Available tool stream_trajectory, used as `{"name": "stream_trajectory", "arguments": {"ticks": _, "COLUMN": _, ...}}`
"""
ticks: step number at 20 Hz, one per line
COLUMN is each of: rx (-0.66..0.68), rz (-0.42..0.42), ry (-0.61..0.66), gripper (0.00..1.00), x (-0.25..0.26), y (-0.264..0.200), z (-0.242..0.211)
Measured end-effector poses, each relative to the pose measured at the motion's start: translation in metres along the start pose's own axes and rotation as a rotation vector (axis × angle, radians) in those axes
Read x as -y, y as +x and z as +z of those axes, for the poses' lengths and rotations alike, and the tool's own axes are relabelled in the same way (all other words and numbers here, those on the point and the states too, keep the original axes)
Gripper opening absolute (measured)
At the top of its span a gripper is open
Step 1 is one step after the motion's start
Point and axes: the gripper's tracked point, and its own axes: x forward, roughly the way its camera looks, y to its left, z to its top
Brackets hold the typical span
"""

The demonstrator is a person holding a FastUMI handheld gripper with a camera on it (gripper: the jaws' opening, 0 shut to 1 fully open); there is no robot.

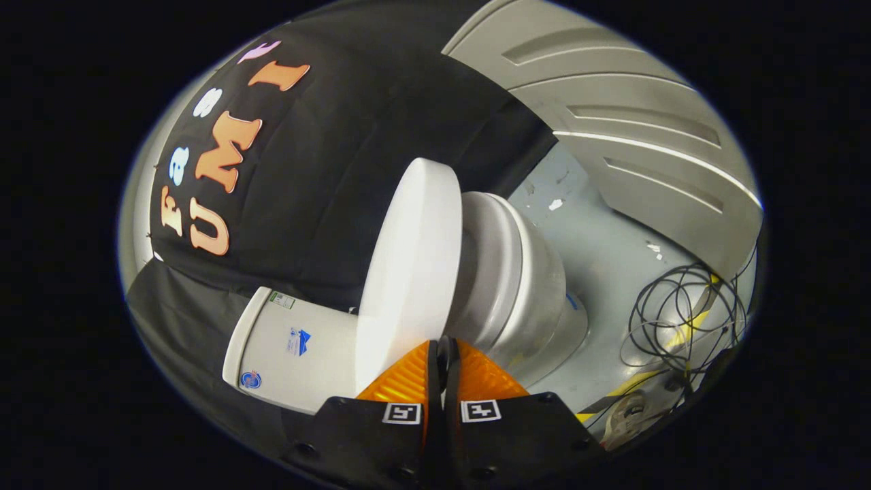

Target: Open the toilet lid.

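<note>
a: where's your toilet lid (408,272)?
b: raised off the toilet bowl (524,286), leaning toward the tank (292,354).
a: gripper (443,347)?
b: your fingers are pressed together at the lid's edge; can't tell if they pinch it. view's rolled sideways.

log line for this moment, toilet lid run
gripper: fingers closed together, at lid edge | toilet lid: raised off bowl | tank: behind lid | cables: on floor

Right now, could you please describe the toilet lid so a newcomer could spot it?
Find the white ceramic toilet on the grey floor. The white oval plastic lid stands raised off its bowl toward the tank, just beyond the closed gripper; it is flat, unlike the rounded bowl.
</note>
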Motion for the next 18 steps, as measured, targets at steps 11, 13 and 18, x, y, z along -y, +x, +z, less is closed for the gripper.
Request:
{"name": "stream_trajectory", "arguments": {"ticks": 11, "rx": 0.056, "rz": -0.053, "ry": -0.175, "gripper": 0.08, "x": -0.037, "y": -0.009, "z": 0.014}}
{"name": "stream_trajectory", "arguments": {"ticks": 13, "rx": 0.075, "rz": -0.055, "ry": -0.226, "gripper": 0.08, "x": -0.05, "y": -0.014, "z": 0.018}}
{"name": "stream_trajectory", "arguments": {"ticks": 18, "rx": 0.111, "rz": -0.069, "ry": -0.32, "gripper": 0.08, "x": -0.077, "y": -0.019, "z": 0.023}}
